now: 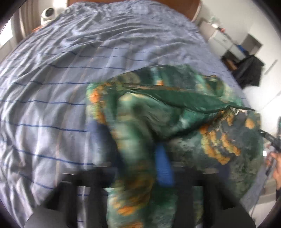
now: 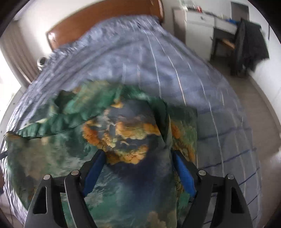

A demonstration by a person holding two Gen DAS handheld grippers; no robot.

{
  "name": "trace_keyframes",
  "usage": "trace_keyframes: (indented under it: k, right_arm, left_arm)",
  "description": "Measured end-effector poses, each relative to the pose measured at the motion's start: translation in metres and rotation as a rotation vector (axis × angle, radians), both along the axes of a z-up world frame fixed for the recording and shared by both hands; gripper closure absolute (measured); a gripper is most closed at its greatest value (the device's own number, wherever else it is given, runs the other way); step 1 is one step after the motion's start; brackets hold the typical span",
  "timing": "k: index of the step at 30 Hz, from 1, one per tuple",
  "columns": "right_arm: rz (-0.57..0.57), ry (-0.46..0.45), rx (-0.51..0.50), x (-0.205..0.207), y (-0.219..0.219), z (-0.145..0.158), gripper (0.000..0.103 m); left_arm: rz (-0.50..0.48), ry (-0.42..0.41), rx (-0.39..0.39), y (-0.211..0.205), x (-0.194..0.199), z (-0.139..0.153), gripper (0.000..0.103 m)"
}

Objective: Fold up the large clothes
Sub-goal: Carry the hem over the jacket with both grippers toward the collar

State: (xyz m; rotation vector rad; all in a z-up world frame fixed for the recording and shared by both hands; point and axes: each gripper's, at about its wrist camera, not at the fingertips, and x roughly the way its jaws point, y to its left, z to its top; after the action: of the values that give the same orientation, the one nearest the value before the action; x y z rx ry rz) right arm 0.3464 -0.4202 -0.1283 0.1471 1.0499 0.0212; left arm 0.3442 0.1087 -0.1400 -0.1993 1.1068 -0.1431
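Where the left wrist camera looks down, a green garment printed with orange and cream patches (image 1: 175,112) lies bunched on a bed covered by a grey-blue sheet with thin dark blue stripes (image 1: 52,87). The left gripper (image 1: 138,150) is blurred, yet a bundle of the garment's cloth runs down between its blue-padded fingers (image 1: 164,166), and the jaws stand close together, clamped on that fold. A dark green edge of the garment stretches out to the right toward the other black gripper (image 1: 268,138), seen small at the frame's right rim with a hand just below it. A white round device (image 1: 47,14) sits beyond the bed's far left corner.

Through the right wrist camera, the same garment (image 2: 123,122) fills the lower middle, spread over the striped sheet (image 2: 158,61). The right gripper (image 2: 138,157) has its blue-padded fingers (image 2: 184,171) well apart, either side of a raised hump of cloth; whether the pads press it is unclear. A brown wooden headboard (image 2: 105,21) stands behind the bed, and a dark cloth hangs over a chair (image 2: 249,42) near a white cabinet.
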Motion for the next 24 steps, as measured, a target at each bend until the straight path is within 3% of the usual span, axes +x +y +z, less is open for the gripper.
trace_keyframes:
  k: [1,2,3,5,8,11,16,20,24]
  right_arm:
    - [0.002,-0.009,0.002,-0.001,0.000,0.000,0.047]
    - [0.009,-0.026,-0.023,-0.004,0.002,0.003,0.075]
    - [0.017,-0.049,-0.057,-0.008,0.005,0.009,0.085]
    - [0.047,-0.094,-0.104,-0.018,0.014,0.023,0.089]
    - [0.098,-0.192,-0.194,-0.034,0.026,0.052,0.089]
    - [0.102,-0.287,-0.219,-0.041,0.029,0.085,0.090]
    - [0.069,-0.423,-0.250,-0.026,0.033,0.130,0.090]
    - [0.024,-0.439,-0.258,0.003,0.031,0.134,0.090]
    - [0.025,-0.396,-0.313,0.024,0.035,0.105,0.090]
  left_arm:
    - [0.008,-0.005,-0.005,0.002,-0.002,0.001,0.091]
    - [0.008,-0.013,0.002,0.003,-0.005,0.002,0.093]
    - [0.002,-0.025,0.028,0.001,-0.009,0.005,0.094]
    - [0.000,-0.056,0.069,-0.002,-0.014,0.013,0.095]
    - [0.032,-0.118,0.064,0.002,-0.019,0.034,0.095]
    - [0.048,-0.200,0.063,0.005,-0.018,0.060,0.095]
    - [0.079,-0.307,0.138,-0.003,0.011,0.087,0.095]
    - [0.122,-0.322,0.203,-0.013,0.041,0.070,0.095]
    - [0.129,-0.280,0.266,-0.022,0.058,0.031,0.095]
